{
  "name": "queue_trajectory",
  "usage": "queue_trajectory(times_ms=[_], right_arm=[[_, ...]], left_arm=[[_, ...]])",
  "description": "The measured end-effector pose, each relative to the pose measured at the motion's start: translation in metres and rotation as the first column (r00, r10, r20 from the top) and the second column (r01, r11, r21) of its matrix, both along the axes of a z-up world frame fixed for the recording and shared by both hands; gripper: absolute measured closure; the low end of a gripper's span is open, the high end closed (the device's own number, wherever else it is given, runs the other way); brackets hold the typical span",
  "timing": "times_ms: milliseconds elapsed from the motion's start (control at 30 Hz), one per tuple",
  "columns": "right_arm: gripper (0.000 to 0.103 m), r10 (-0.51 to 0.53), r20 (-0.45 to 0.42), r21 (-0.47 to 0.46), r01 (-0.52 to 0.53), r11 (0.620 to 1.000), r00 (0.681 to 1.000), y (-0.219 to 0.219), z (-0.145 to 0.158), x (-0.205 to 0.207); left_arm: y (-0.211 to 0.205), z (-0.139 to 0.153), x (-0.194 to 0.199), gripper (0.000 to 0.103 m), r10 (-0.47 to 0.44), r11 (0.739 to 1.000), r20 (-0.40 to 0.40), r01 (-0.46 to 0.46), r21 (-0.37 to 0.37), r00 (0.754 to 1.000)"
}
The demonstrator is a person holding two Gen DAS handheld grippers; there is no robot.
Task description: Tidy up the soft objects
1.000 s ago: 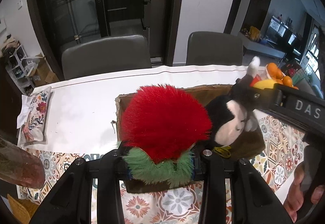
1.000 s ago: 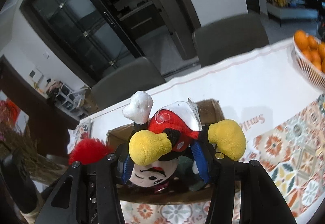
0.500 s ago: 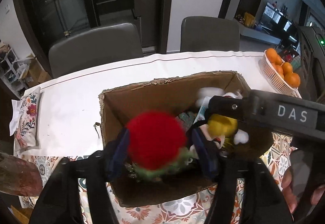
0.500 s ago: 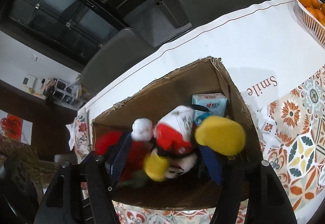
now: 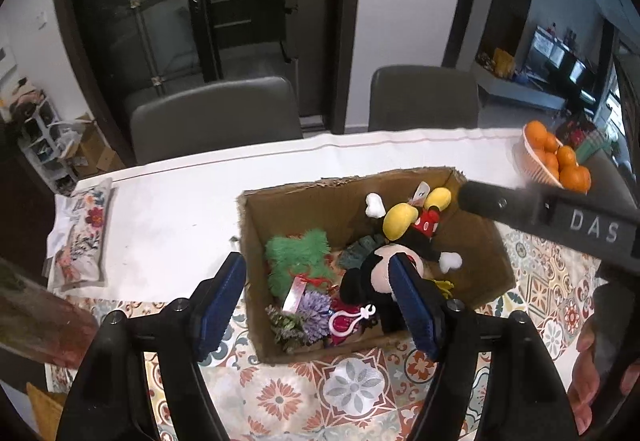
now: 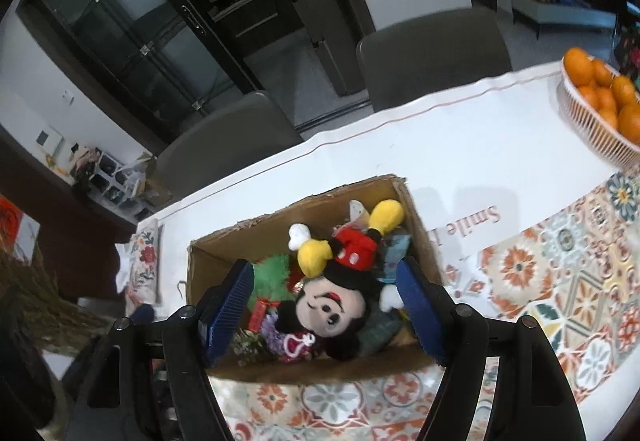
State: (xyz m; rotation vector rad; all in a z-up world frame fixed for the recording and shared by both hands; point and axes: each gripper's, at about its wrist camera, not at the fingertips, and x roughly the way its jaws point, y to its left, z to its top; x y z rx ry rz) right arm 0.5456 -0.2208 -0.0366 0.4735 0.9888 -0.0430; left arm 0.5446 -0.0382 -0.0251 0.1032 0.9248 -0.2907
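A cardboard box (image 5: 312, 201) (image 6: 256, 229) stands on the table. Inside lie a Mickey Mouse plush (image 5: 404, 241) (image 6: 336, 293), head toward me, and a green fuzzy toy (image 5: 296, 261) (image 6: 272, 277), with a purple flower (image 5: 312, 309) and a pink keychain (image 5: 348, 321) near the front wall. My left gripper (image 5: 320, 301) is open and empty above the box's front edge. My right gripper (image 6: 324, 313) is open and empty above the box; its body (image 5: 560, 225) shows at the right of the left wrist view.
A basket of oranges (image 5: 552, 161) (image 6: 600, 101) sits at the table's far right. A floral pouch (image 5: 84, 237) (image 6: 144, 265) lies at the left. Two grey chairs (image 5: 212, 117) (image 5: 424, 97) stand behind the table. A patterned mat (image 5: 340, 393) covers the near side.
Both grippers have opened. The red and green fuzzy toy left my left gripper and the Mickey plush left my right one; both now lie in the box. Both grippers rose.
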Motion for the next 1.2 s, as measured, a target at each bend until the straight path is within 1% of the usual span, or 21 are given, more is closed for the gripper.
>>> queue_trajectory(times_ms=[100,267,433,633,700,800,967,1033,1133,1200], right_arm=[[0.028,0.004,0.010,-0.028,-0.003,1.000,1.000,0.001,0.007,-0.012],[0.028,0.037,0.023,-0.111,-0.035,0.993,0.999,0.009,0.015,-0.035],[0.028,0.062,0.051,-0.190,-0.051,0.980,0.997,0.025,0.025,-0.063],[0.028,0.088,0.102,-0.274,-0.057,0.960,0.991,0.046,0.040,-0.106],[0.028,0.095,0.118,-0.301,-0.055,0.952,0.989,0.053,0.044,-0.121],[0.028,0.107,0.134,-0.342,-0.055,0.938,0.985,0.065,0.049,-0.146],[0.028,0.113,0.148,-0.396,-0.046,0.917,0.982,0.080,0.053,-0.182],[0.022,0.116,0.152,-0.409,-0.044,0.911,0.981,0.084,0.053,-0.195],[0.020,0.108,0.164,-0.407,-0.033,0.913,0.981,0.086,0.056,-0.213],[0.017,0.101,0.181,-0.423,-0.015,0.906,0.978,0.088,0.059,-0.223]], left_arm=[[0.007,0.009,-0.009,0.029,0.029,1.000,0.022,-0.029,-0.007,0.999],[0.022,0.021,-0.035,0.026,0.071,0.997,0.055,-0.070,-0.030,0.996],[0.035,0.032,-0.062,0.024,0.085,0.996,0.093,-0.082,-0.030,0.992],[0.056,0.040,-0.099,0.023,0.086,0.996,0.119,-0.081,-0.043,0.989],[0.061,0.042,-0.111,0.022,0.083,0.996,0.133,-0.079,-0.036,0.988],[0.069,0.045,-0.132,0.017,0.070,0.998,0.167,-0.068,-0.017,0.983],[0.077,0.051,-0.165,0.011,0.062,0.997,0.236,-0.069,0.020,0.970],[0.079,0.054,-0.178,0.007,0.066,0.997,0.264,-0.076,0.028,0.962],[0.082,0.057,-0.193,0.003,0.074,0.996,0.287,-0.085,0.025,0.955],[0.082,0.059,-0.204,0.002,0.071,0.997,0.290,-0.080,0.019,0.954]])
